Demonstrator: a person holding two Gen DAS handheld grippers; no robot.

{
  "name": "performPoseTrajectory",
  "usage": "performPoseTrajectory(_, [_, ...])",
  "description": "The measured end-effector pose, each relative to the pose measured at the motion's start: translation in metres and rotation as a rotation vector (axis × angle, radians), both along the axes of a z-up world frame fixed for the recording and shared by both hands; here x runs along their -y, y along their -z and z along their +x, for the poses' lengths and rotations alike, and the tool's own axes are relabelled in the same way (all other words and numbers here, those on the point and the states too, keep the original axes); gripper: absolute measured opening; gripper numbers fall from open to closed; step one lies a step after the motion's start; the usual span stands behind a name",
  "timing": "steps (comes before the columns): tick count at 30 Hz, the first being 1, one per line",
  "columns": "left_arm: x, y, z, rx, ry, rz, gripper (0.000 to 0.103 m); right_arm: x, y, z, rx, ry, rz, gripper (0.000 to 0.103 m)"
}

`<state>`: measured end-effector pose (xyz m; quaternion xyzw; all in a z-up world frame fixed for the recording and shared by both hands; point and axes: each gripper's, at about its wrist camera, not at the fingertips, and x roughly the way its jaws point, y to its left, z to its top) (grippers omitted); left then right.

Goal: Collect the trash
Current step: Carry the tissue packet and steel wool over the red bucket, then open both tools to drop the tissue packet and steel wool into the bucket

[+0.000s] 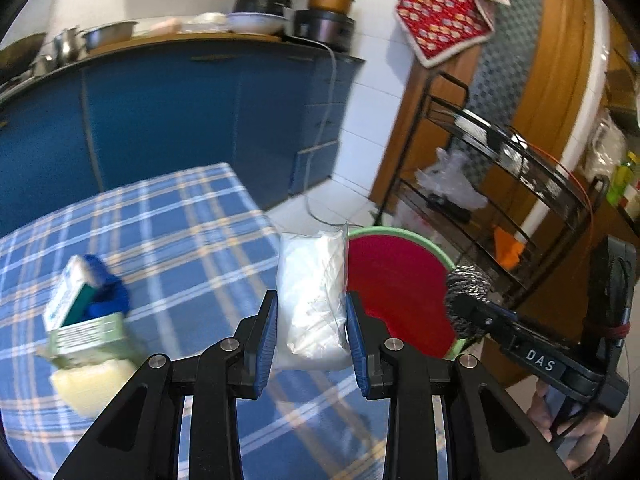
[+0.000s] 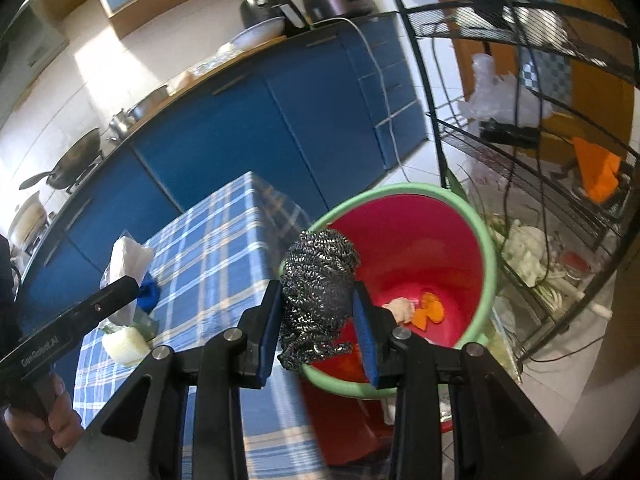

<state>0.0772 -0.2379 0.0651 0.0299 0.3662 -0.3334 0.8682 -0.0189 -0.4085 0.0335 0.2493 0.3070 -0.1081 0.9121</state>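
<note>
Left wrist view first: my left gripper (image 1: 311, 332) has its jaws drawn narrow and clamped on a white plastic bag (image 1: 312, 300), which stands upright between the blue pads. Behind the bag I see the red bin (image 1: 396, 292) with its green rim, sitting just off the corner of the table (image 1: 180, 232) with the blue checked cloth. On the cloth to the left lie an opened green and white carton (image 1: 80, 320), a blue crumpled thing (image 1: 108, 292) behind it, and a pale yellow sponge (image 1: 88, 384) touching the carton's near side. At the right edge my right gripper (image 1: 468, 304) comes into frame, gripping a steel scrubber (image 1: 466, 280) beside the bin's rim. A black wire rack (image 1: 520, 184) stands behind the bin, against a wooden door. Right wrist view next: my right gripper (image 2: 318, 312) is also narrow, its pads pressed on the steel scrubber (image 2: 316, 288), which hangs over the near rim of the red bin (image 2: 412, 248). Inside the bin I can make out orange scraps (image 2: 432, 312) and a pale lump beside them. To the left, my left gripper (image 2: 120, 288) shows side-on over the table (image 2: 224, 248), with the white plastic bag (image 2: 128, 256) at its tip. The yellow sponge (image 2: 124, 344) lies on the cloth below it.
</note>
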Motion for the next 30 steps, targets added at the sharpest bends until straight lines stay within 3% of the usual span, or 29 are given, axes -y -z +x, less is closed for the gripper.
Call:
performPoseTrajectory(12, [0.064, 0.043, 0.006, -0.082, 0.117, 0.053, 0.033, 0.036, 0.031, -0.006, -0.060, 0.052, 0.054, 0.038])
performPoseTrajectory(21, [0.089, 0.069, 0.008, -0.109, 0.145, 0.114, 0.034, 0.048, 0.053, -0.004, -0.090, 0.048, 0.091, 0.041])
performPoseTrajectory(24, [0.091, 0.073, 0.009, -0.118, 0.147, 0.127, 0.044, 0.052, 0.058, -0.003, -0.097, 0.055, 0.104, 0.043])
performPoseTrajectory(26, [0.090, 0.073, 0.009, -0.112, 0.136, 0.129, 0.055, 0.053, 0.060, -0.003, -0.098, 0.055, 0.111, 0.044])
performPoseTrajectory(30, [0.088, 0.071, 0.012, -0.113, 0.113, 0.128, 0.056, 0.054, 0.059, -0.003, -0.087, 0.050, 0.105, 0.049])
